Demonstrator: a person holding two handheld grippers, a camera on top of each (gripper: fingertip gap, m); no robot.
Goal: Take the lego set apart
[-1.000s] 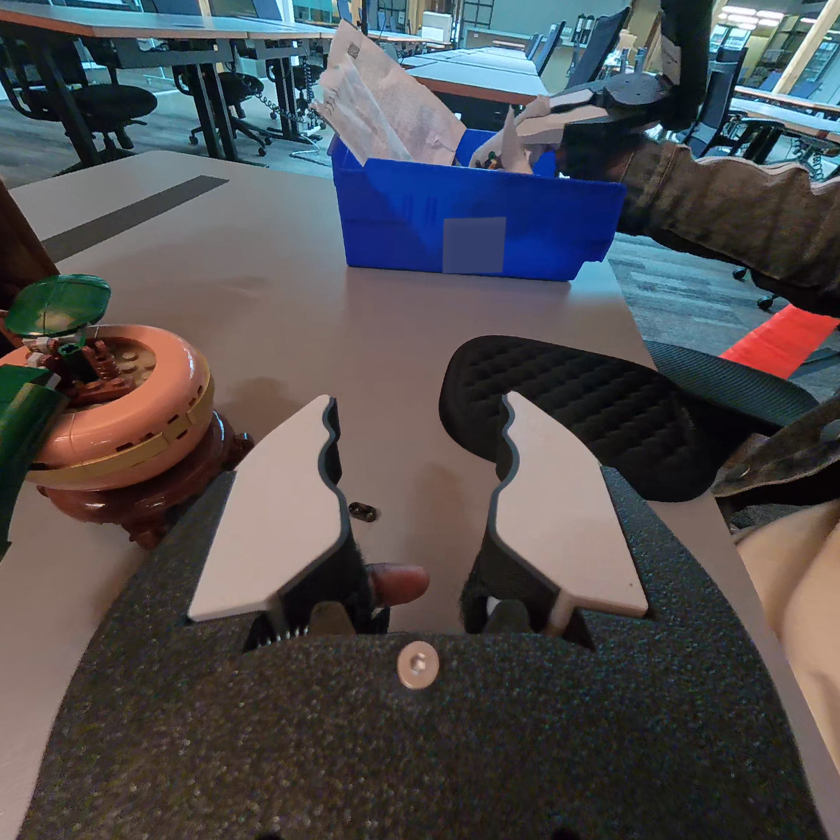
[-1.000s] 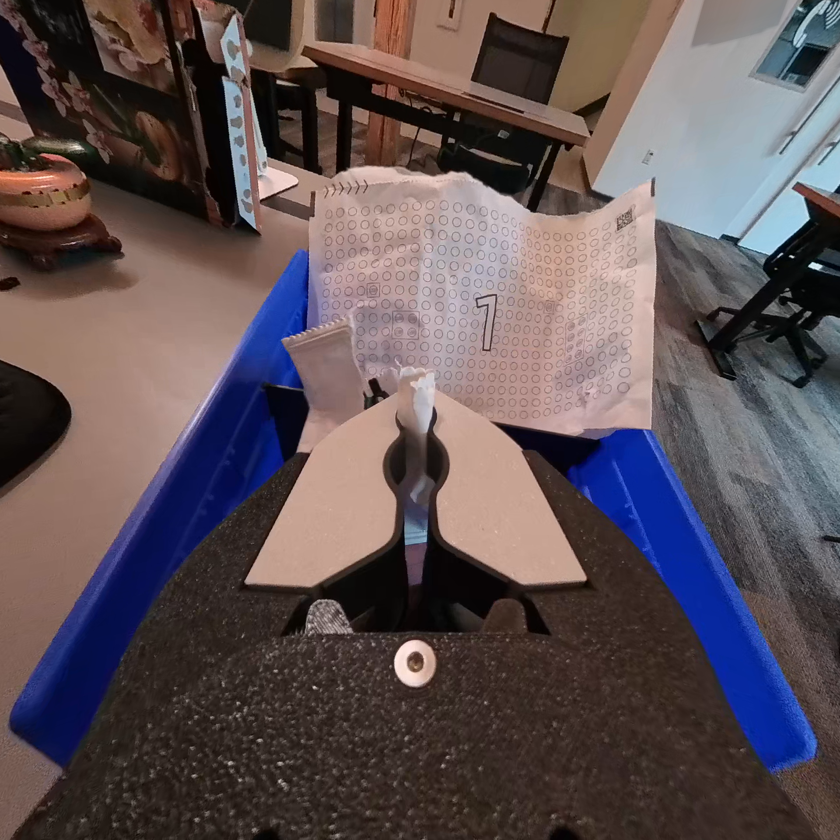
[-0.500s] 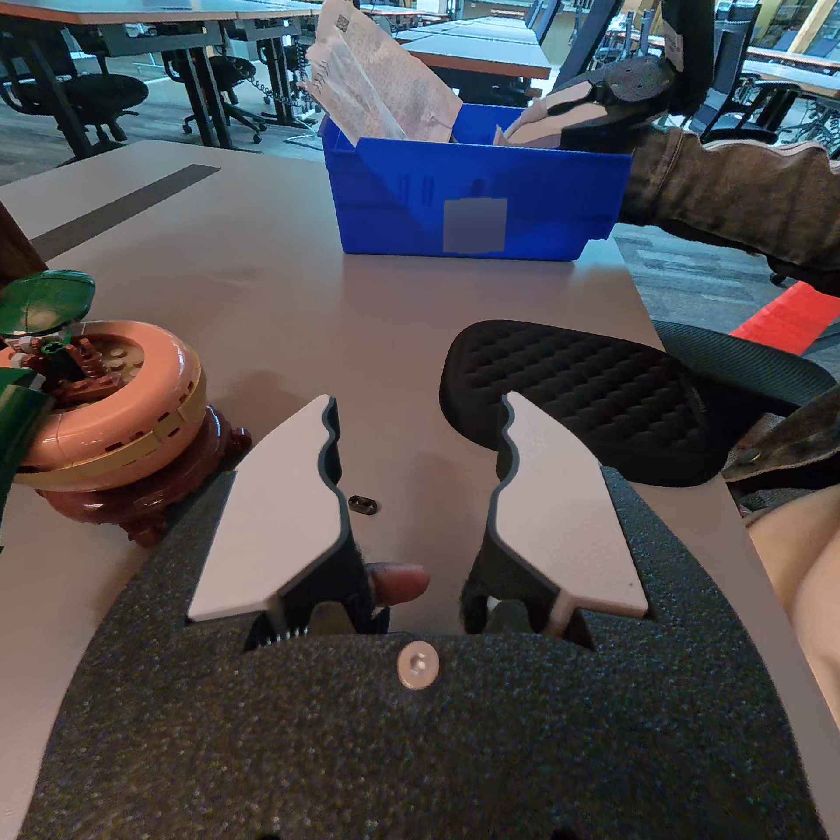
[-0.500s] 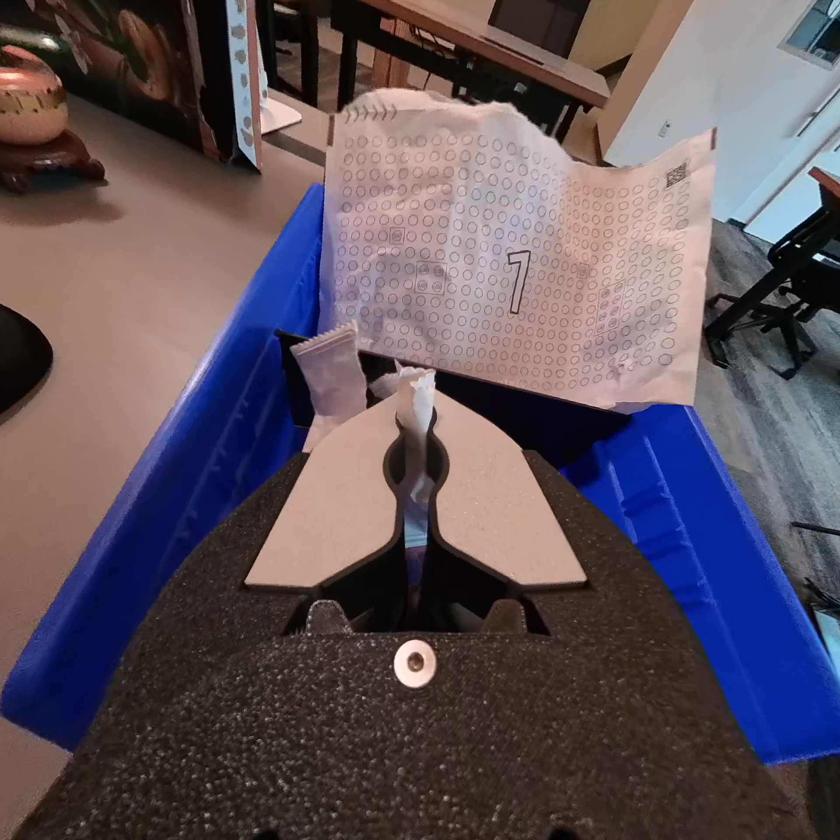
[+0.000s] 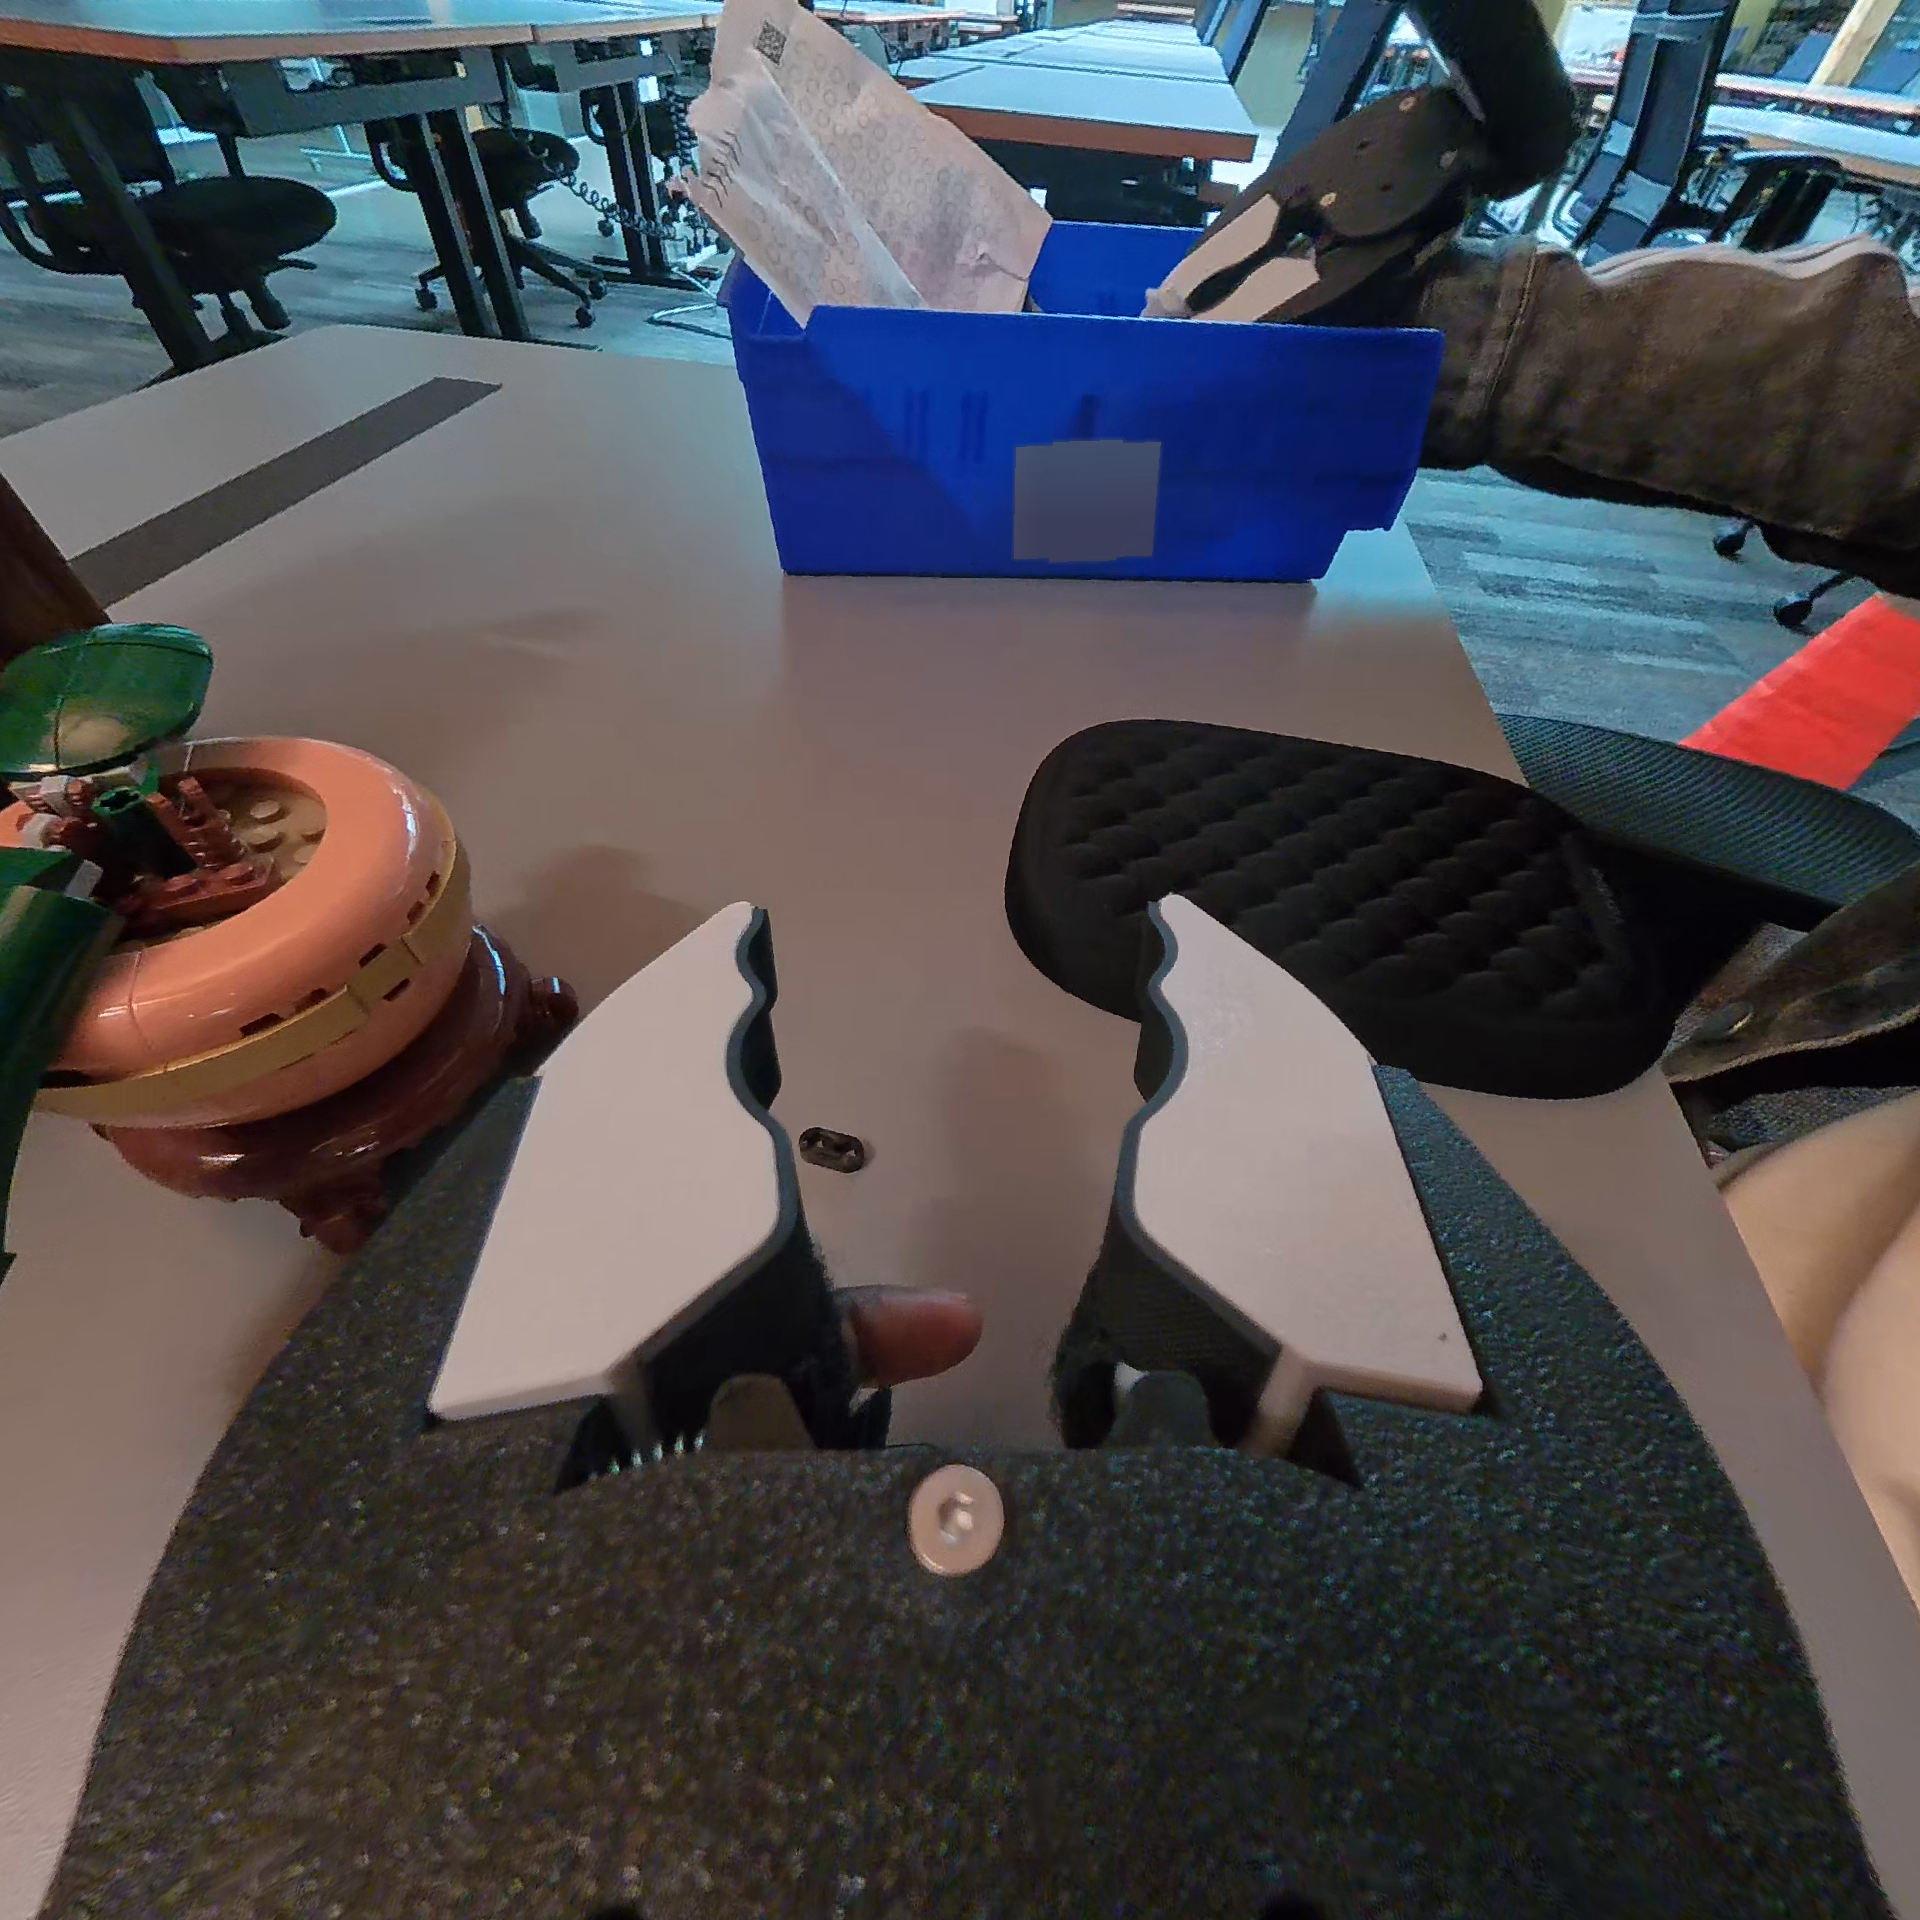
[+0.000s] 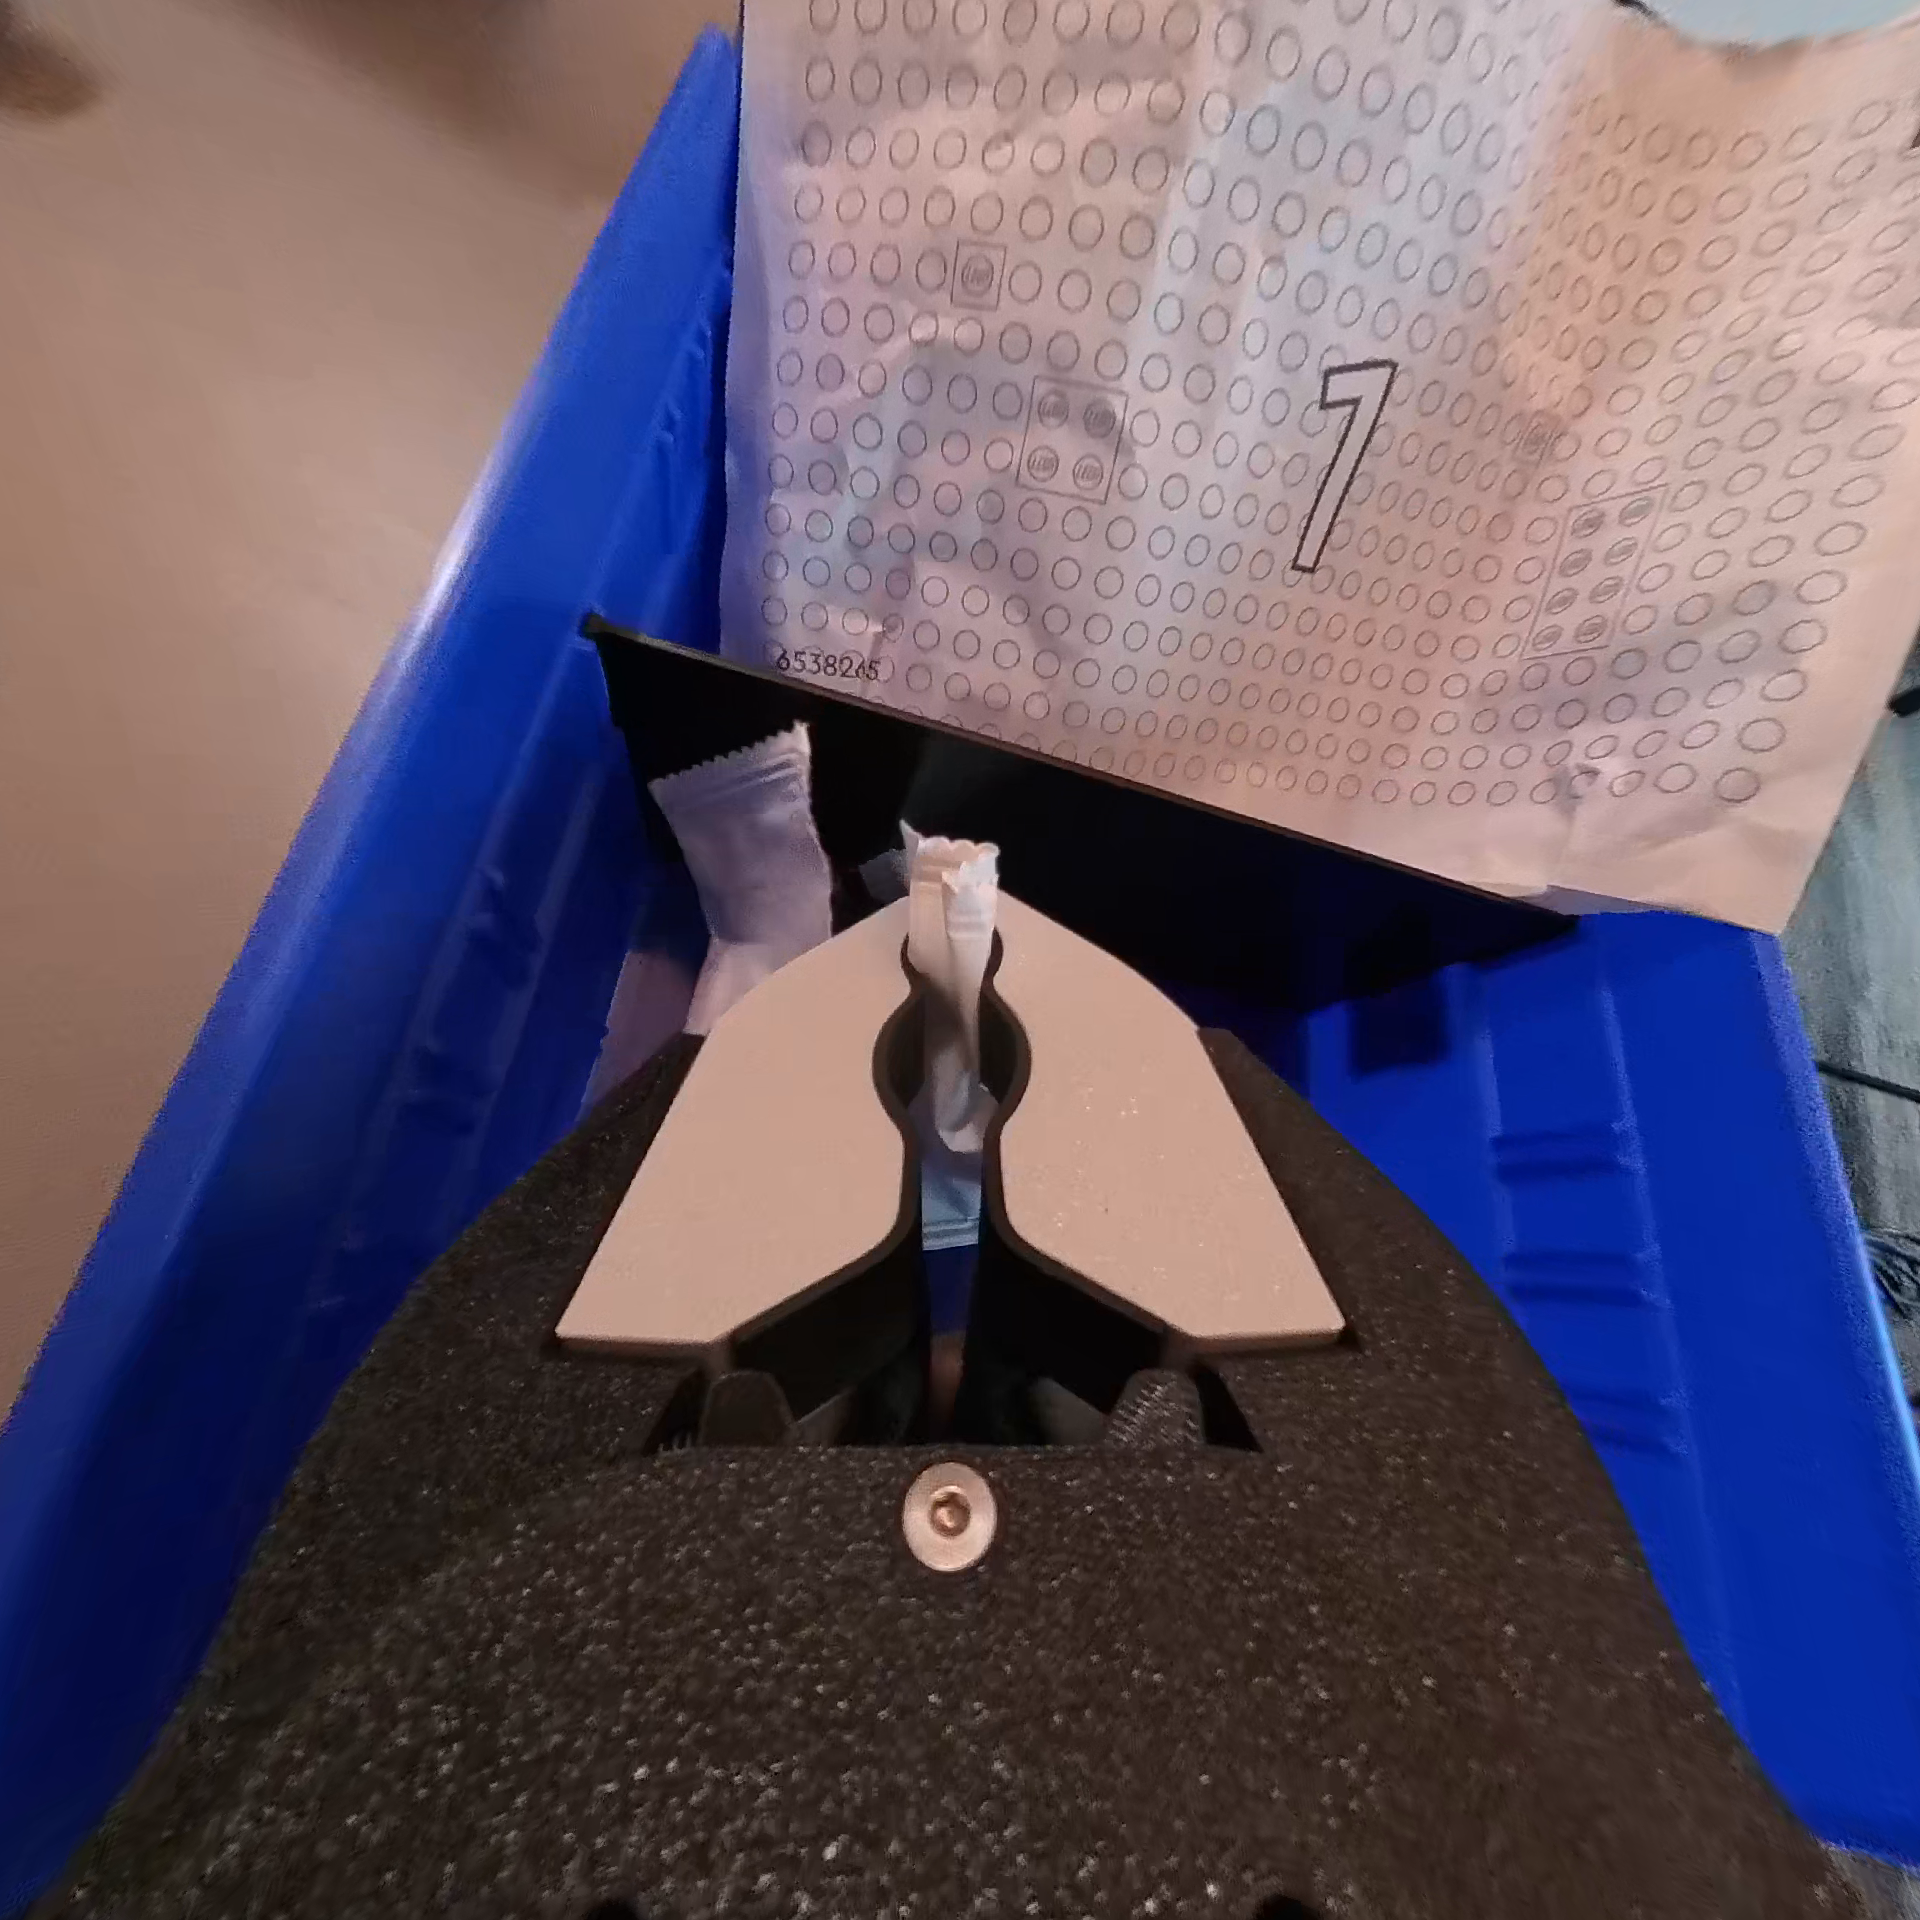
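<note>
While your right claw point(image 6: 951, 940) pinches a white packet point(image 6: 954, 997) over the blue bin point(image 6: 395, 935), probably for dropping, release low; left claw point(image 5: 956, 997) spread, lego set point(image 5: 239, 935) near-left on tabletop point(image 5: 727, 675).

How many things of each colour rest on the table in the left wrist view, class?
Blue: 1, the bin
Black: 2, the pad and a small link
Pink and brown: 1, the lego pot
Total: 4
</note>
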